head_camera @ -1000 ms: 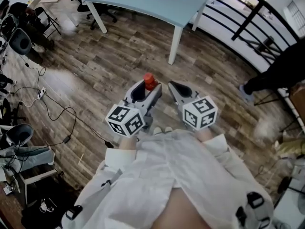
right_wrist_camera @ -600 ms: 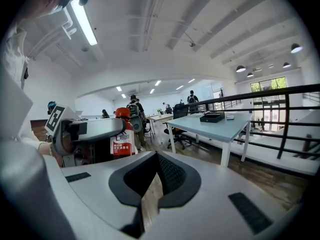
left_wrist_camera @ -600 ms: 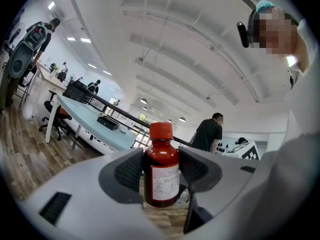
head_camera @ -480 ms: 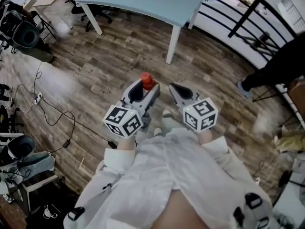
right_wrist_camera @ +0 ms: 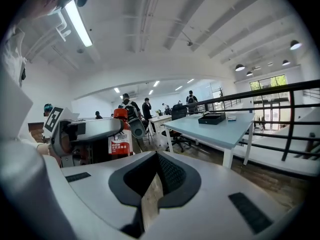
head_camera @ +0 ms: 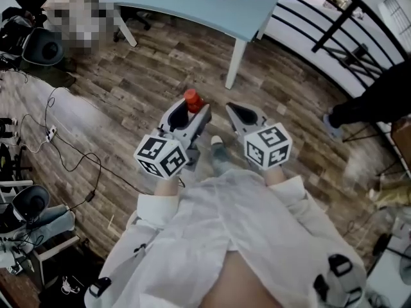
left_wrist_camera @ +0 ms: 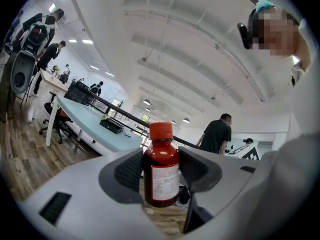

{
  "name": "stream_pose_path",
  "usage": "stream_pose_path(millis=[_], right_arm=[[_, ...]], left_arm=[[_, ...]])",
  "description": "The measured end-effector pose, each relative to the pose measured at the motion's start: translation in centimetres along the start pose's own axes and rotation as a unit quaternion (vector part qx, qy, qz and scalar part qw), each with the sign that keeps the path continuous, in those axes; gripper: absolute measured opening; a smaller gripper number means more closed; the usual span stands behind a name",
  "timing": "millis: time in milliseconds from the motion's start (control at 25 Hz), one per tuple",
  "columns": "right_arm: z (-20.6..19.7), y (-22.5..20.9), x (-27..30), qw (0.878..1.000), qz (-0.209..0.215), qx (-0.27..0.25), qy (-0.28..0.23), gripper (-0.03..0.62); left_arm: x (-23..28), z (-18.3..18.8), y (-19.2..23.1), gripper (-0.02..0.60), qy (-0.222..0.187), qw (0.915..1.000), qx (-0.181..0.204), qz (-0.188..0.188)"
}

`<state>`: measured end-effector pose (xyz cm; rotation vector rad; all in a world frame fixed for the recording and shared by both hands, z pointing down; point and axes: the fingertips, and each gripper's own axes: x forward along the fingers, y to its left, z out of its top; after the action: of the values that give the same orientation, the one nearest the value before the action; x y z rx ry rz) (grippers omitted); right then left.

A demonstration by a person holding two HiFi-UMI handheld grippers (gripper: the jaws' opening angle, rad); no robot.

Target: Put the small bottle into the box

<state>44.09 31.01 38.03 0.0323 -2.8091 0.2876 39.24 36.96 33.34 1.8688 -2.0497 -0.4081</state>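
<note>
Left gripper view: left hand-held gripper clamps the small bottle mid-body, probably light, stiff and slick; right hand-held gripper closed, empty

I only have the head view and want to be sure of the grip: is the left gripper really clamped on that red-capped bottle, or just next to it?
Observer: Clamped. In the left gripper view the small bottle stands upright inside the left gripper, with both pads against its sides.
Operator: Anything in the right one?
Observer: No. The right gripper view shows the right gripper with its jaws nearly together and only wood floor through the slit.
Operator: What's below the cap?
Observer: A dark red-brown body with a white label that faces the left gripper's camera.
</note>
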Motion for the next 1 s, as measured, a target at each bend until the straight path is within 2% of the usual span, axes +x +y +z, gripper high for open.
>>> stream_pose_path(millis=[440,760,1000], right_arm=[[5.8,-8.1,8.4,0.999,0.033,0.024,-0.003,0.003],[7.0,-13.4,12.2,0.998,0.048,0.03,0.01,0.003],[7.1,-15.2,14.5,0.997,0.059,0.046,0.02,0.003]], left_arm=[[8.8,4.8,6.4,0.212,-0.01,0.9994,0.0,0.033],[14.7,5.4,9.7,0.212,-0.007,0.9987,-0.009,0.05],[16.7,5.8,11.7,0.212,0.0,0.9982,-0.016,0.057]])
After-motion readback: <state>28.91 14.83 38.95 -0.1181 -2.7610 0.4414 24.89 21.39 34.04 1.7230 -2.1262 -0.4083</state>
